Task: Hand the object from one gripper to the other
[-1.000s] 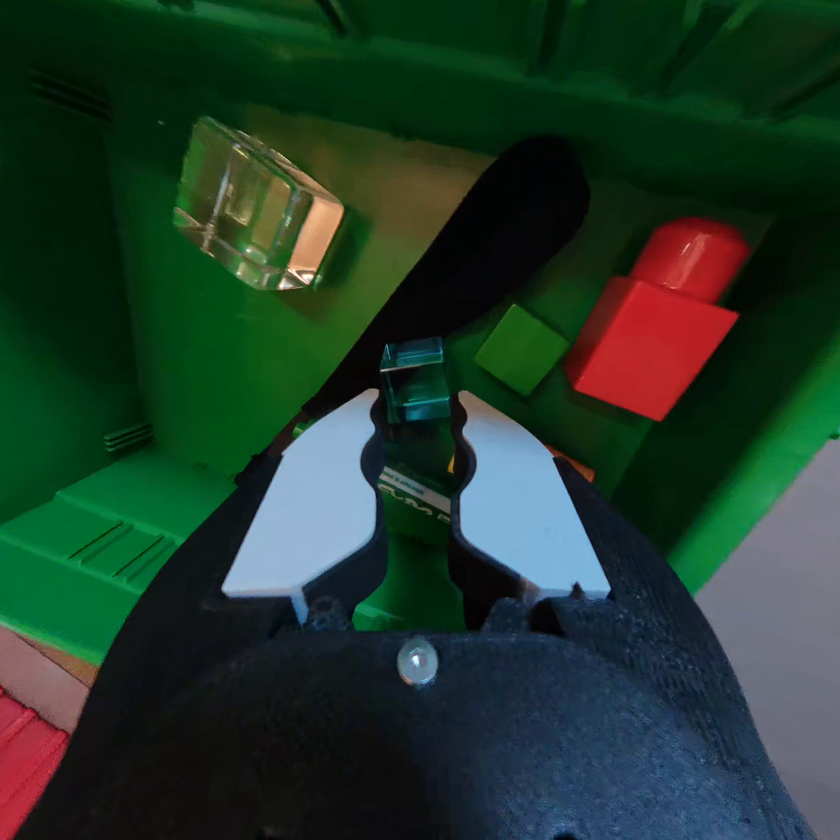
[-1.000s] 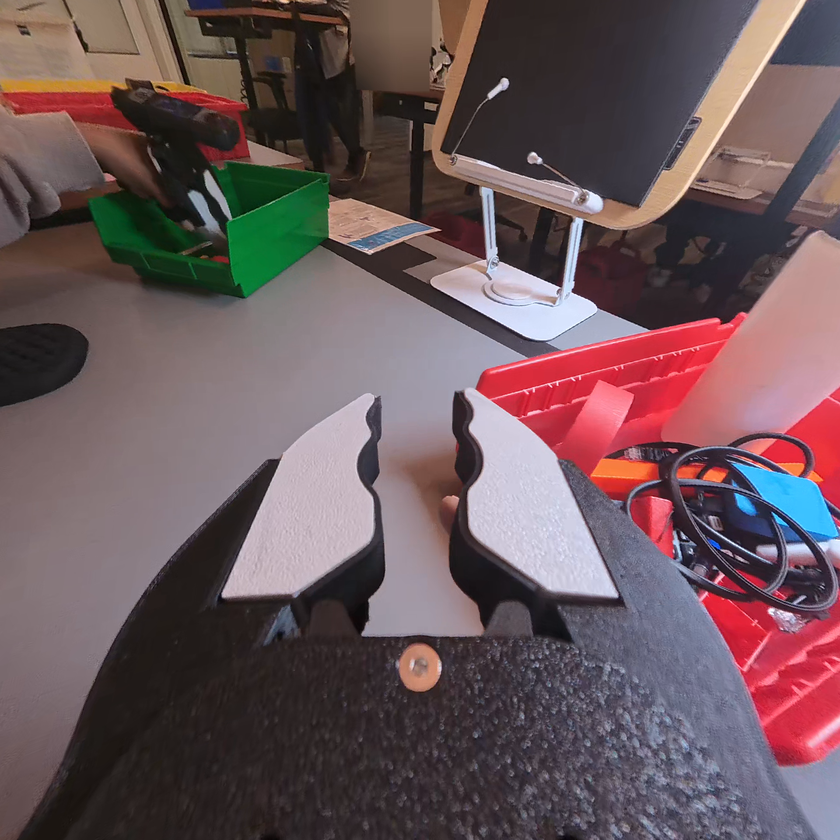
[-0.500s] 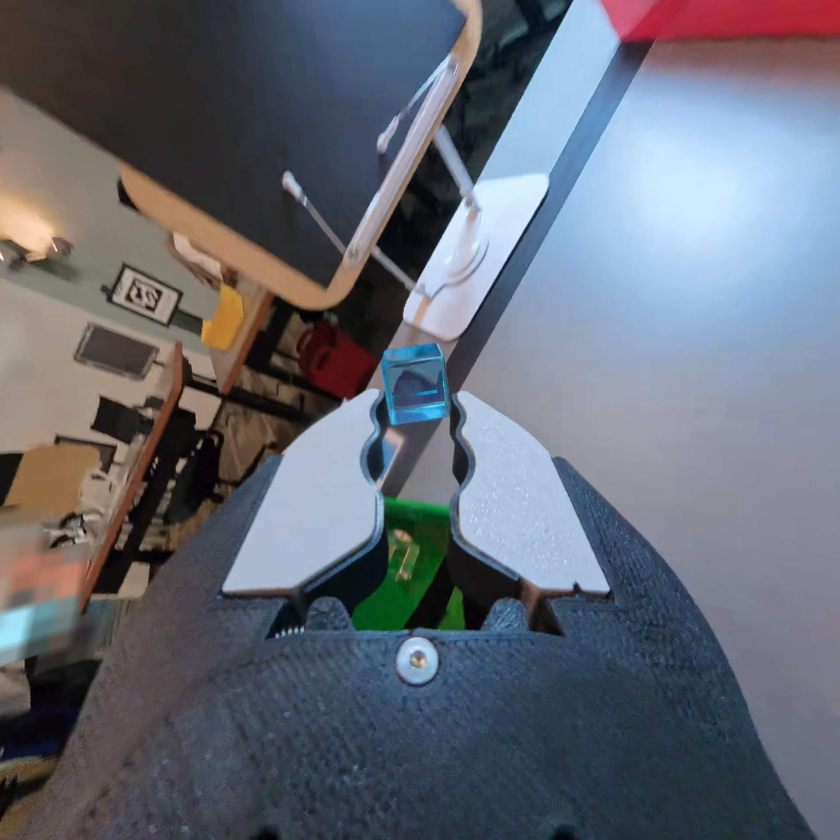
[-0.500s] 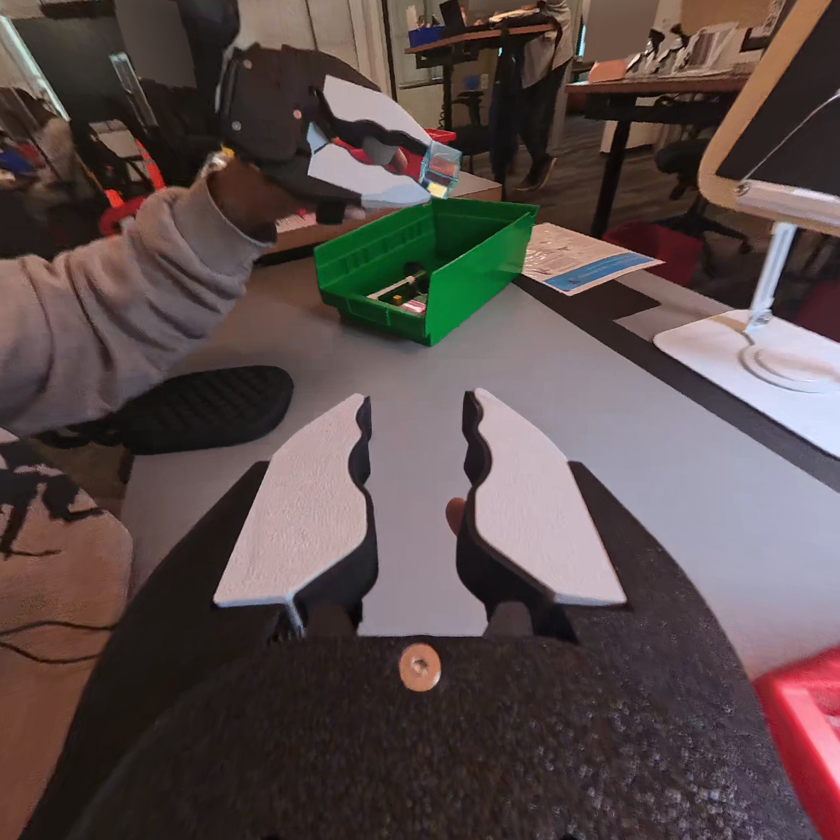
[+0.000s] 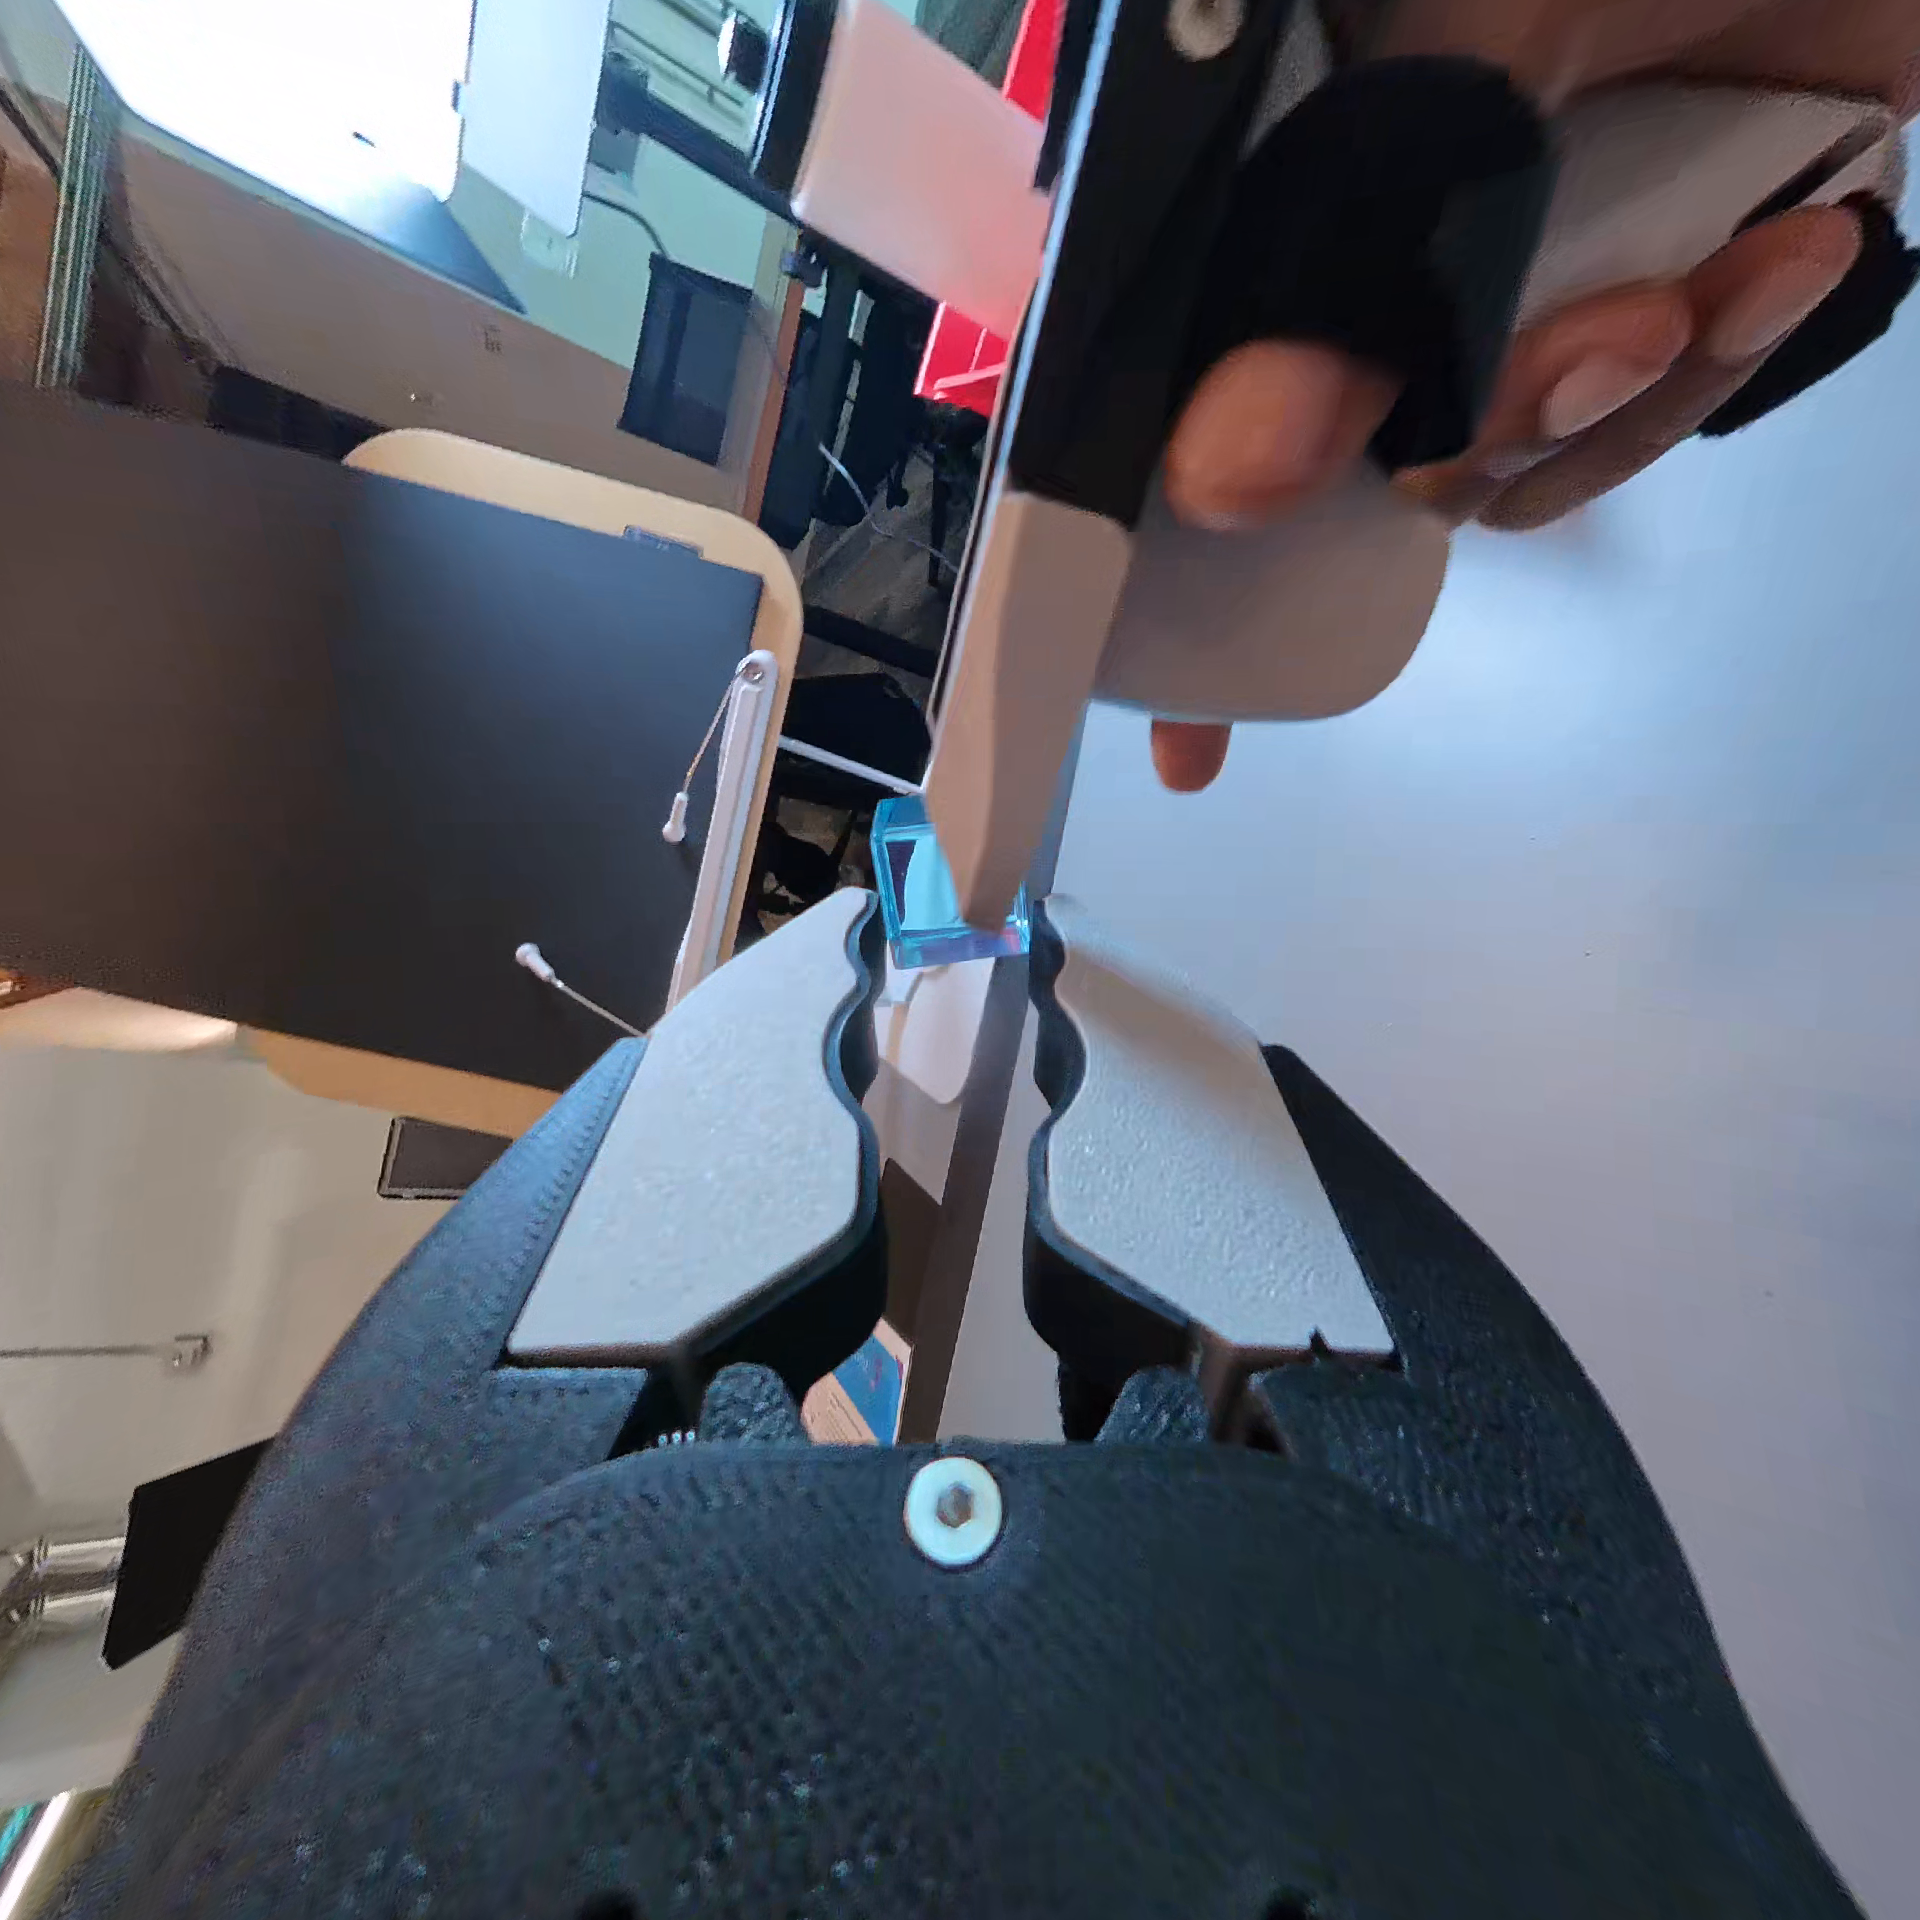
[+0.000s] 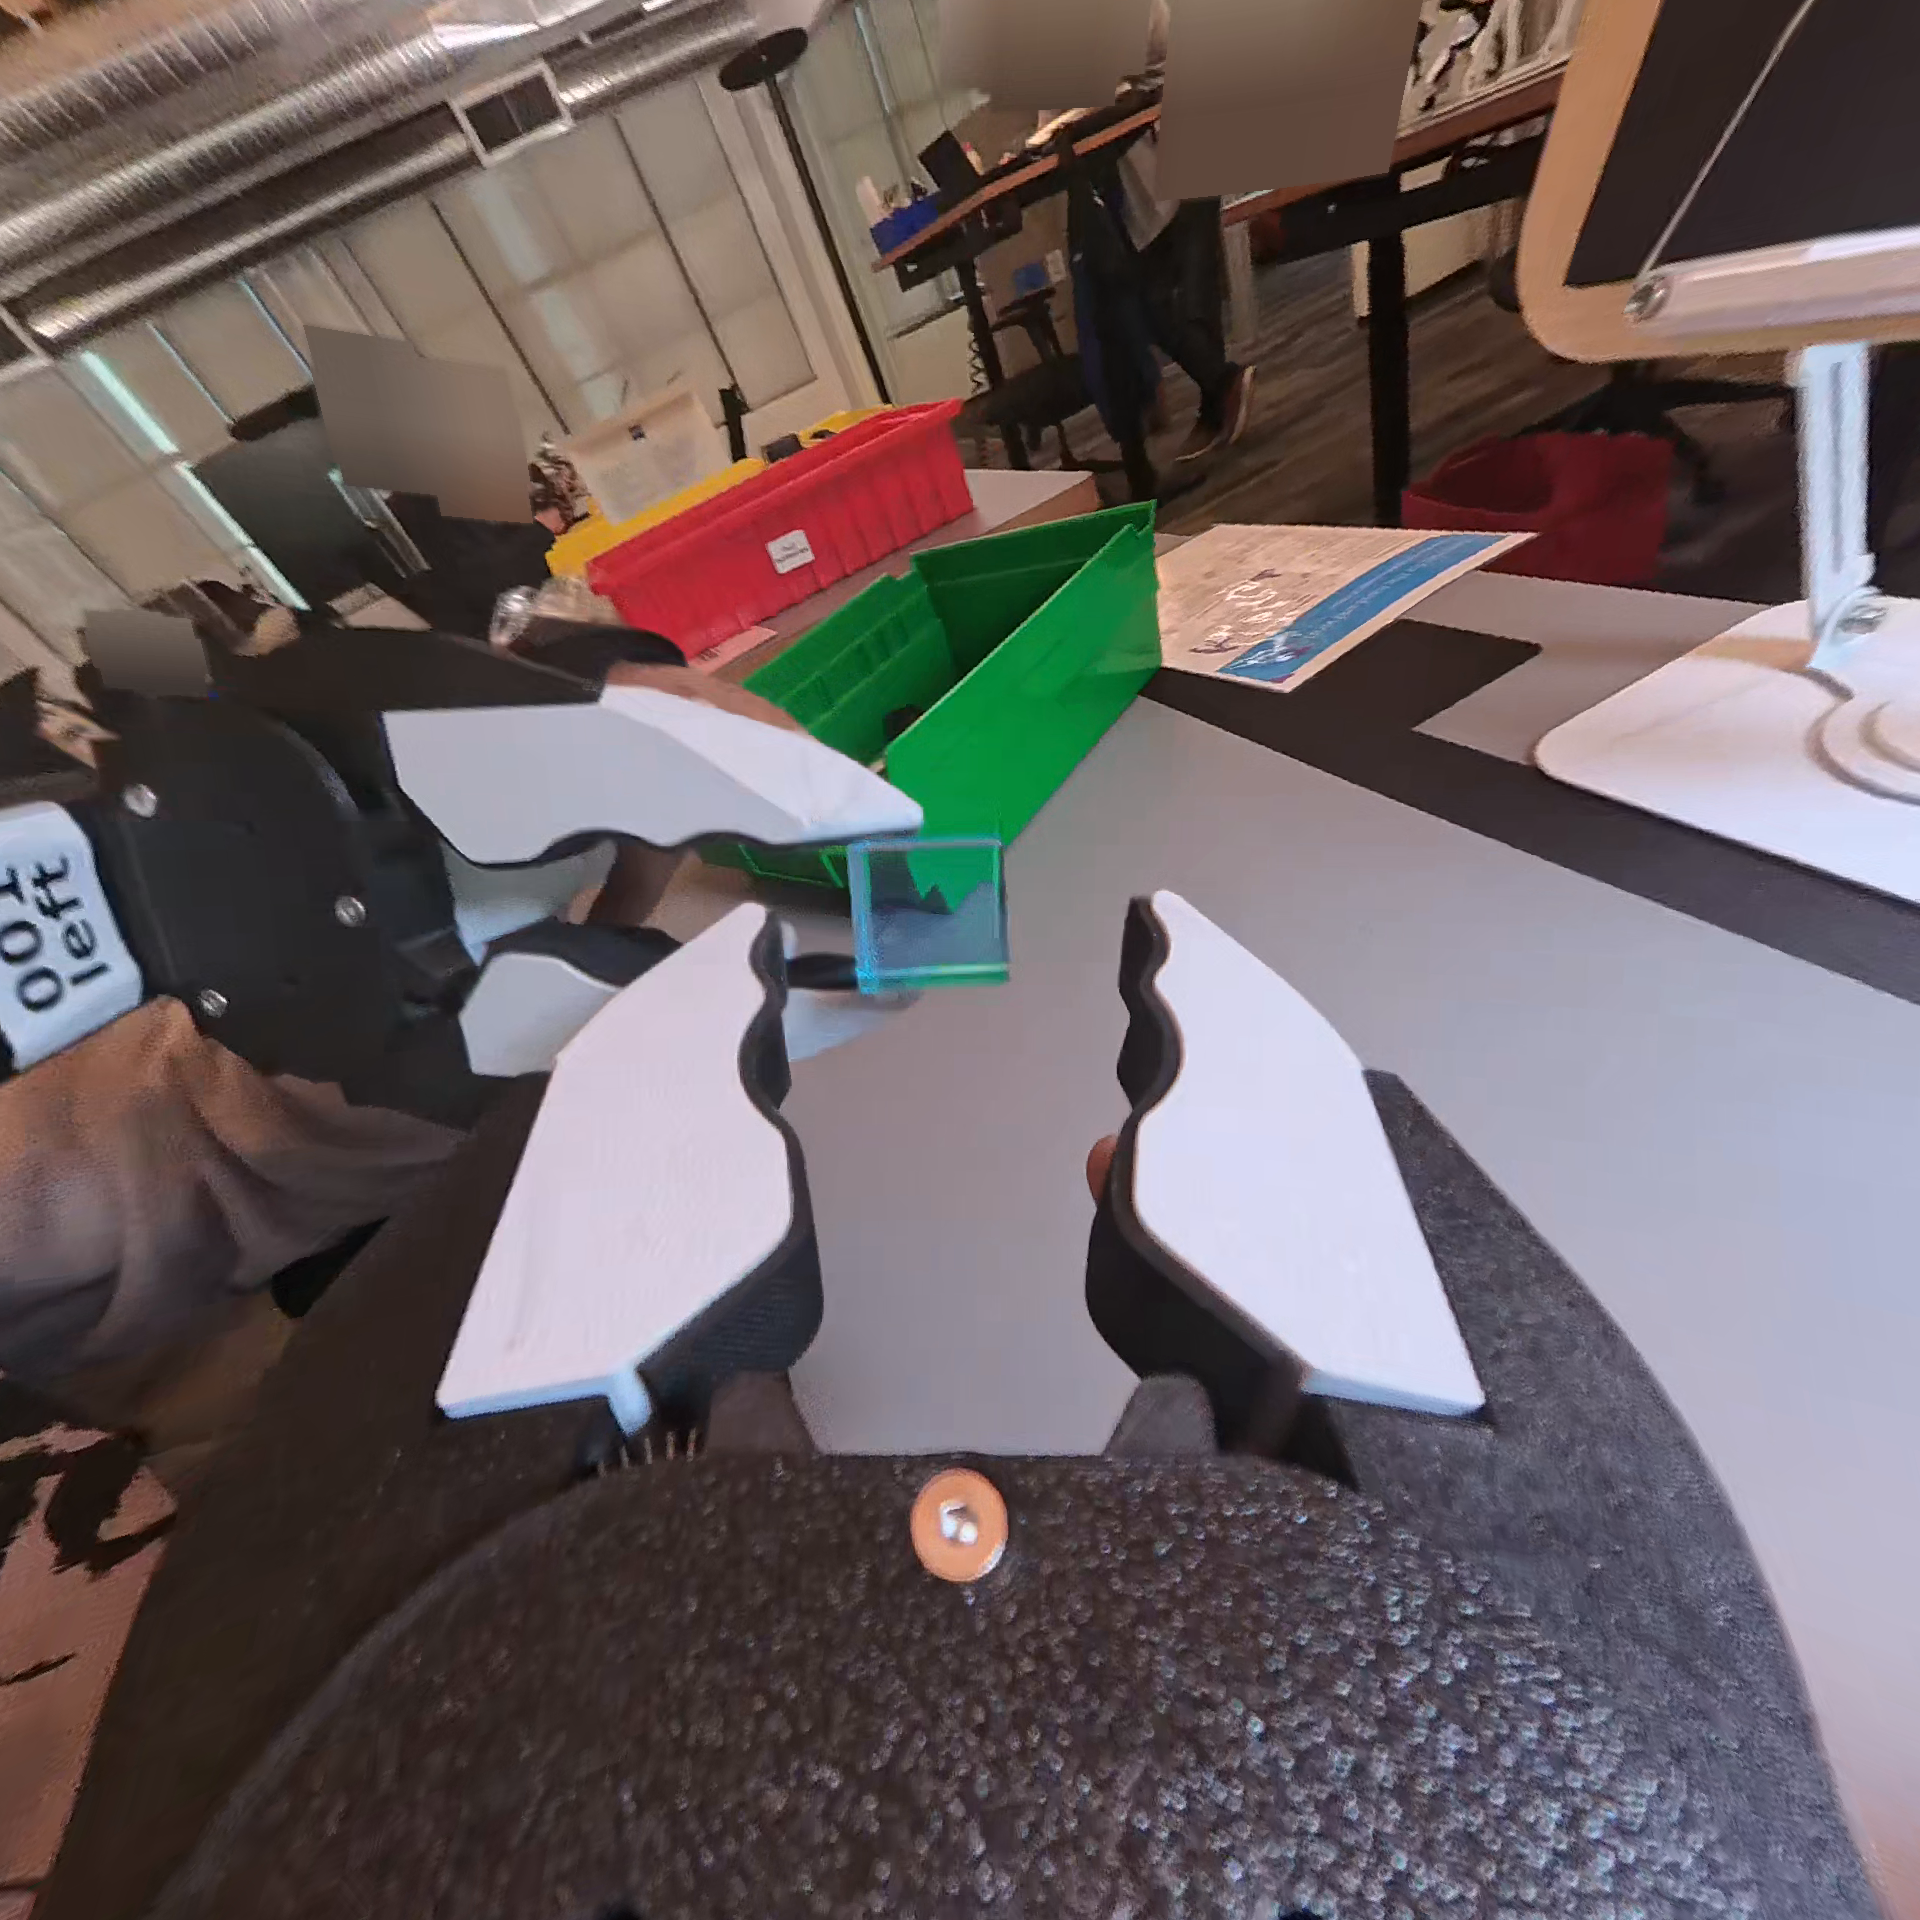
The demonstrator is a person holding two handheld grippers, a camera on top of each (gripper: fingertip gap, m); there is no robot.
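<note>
Indoors, grey table point(image 6: 1351, 1039), green bin point(image 6: 997, 675), seemingly office desks behind.

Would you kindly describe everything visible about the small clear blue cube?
The blue cube is small, transparent and glassy-looking, with sharp edges tinted cyan; the green bin shows through it. It is held in the air above the grey table, pinched at the fingertips of the left gripper. The right gripper is open around it, one finger on either side, not yet clamping it.
</note>
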